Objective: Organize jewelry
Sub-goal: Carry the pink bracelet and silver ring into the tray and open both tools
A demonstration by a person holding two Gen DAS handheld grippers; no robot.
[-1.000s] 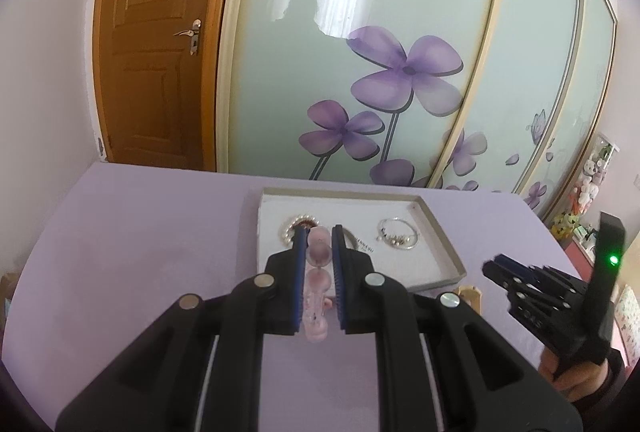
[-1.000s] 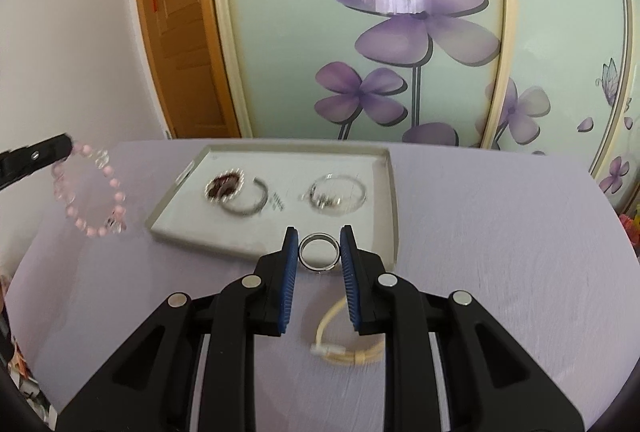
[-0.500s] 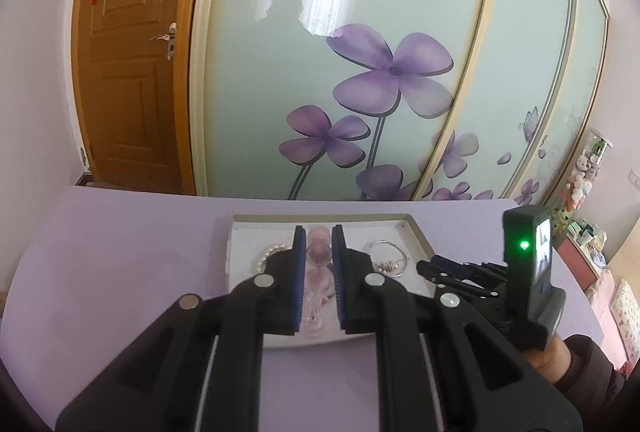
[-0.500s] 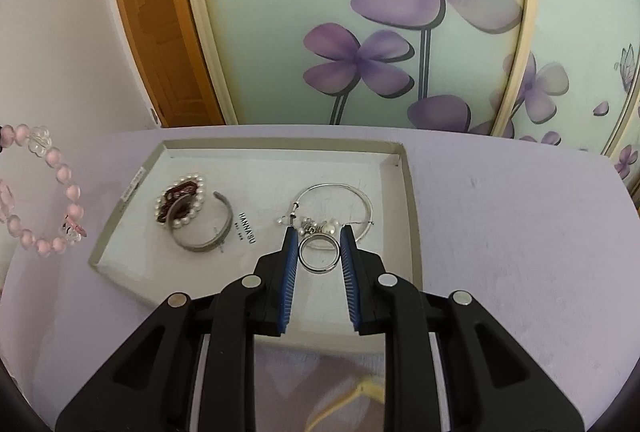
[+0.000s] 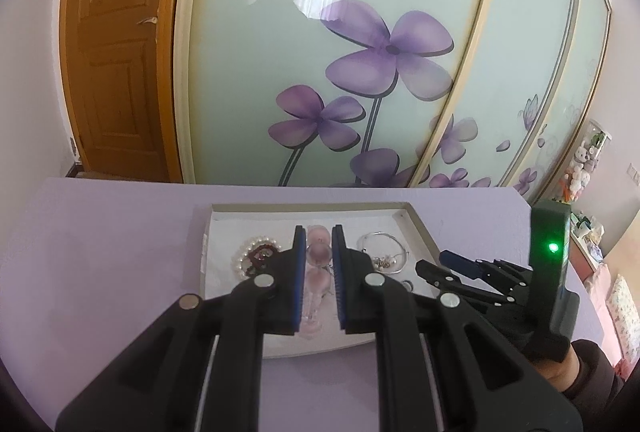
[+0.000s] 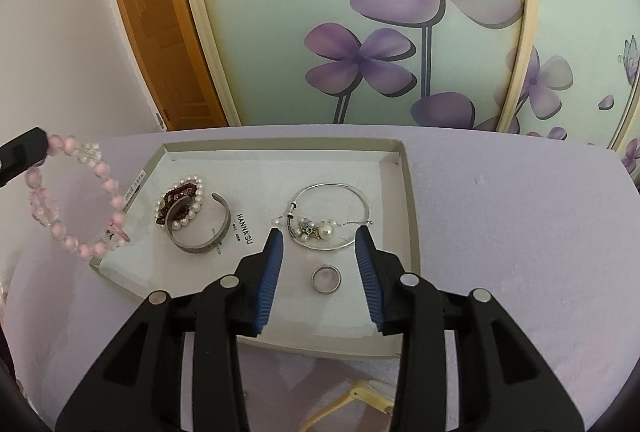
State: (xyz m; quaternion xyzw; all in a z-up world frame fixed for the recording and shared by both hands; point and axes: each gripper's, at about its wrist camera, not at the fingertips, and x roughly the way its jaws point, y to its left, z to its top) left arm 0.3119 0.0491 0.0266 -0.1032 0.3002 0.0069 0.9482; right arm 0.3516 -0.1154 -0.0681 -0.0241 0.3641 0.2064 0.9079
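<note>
Ring (image 6: pixel 326 279) dropped: right gripper (image 6: pixel 319 264) jaws now spread, ring flat in tray (image 6: pixel 408 192) at 6 o'clock. Left gripper (image 5: pixel 319 264) still pinching pink bracelet (image 6: pixel 76 200); that's next.

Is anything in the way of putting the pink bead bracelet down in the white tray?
Nothing visible blocks it. The pink bead bracelet hangs from the left hand-held gripper by the white tray's left edge. Bare tray floor lies near that corner, beside the pearl bracelet and silver cuff.

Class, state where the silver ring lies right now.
In the right wrist view, the ring lies flat in the tray, between the open right gripper fingers, just nearer than the charm bangle.
</note>
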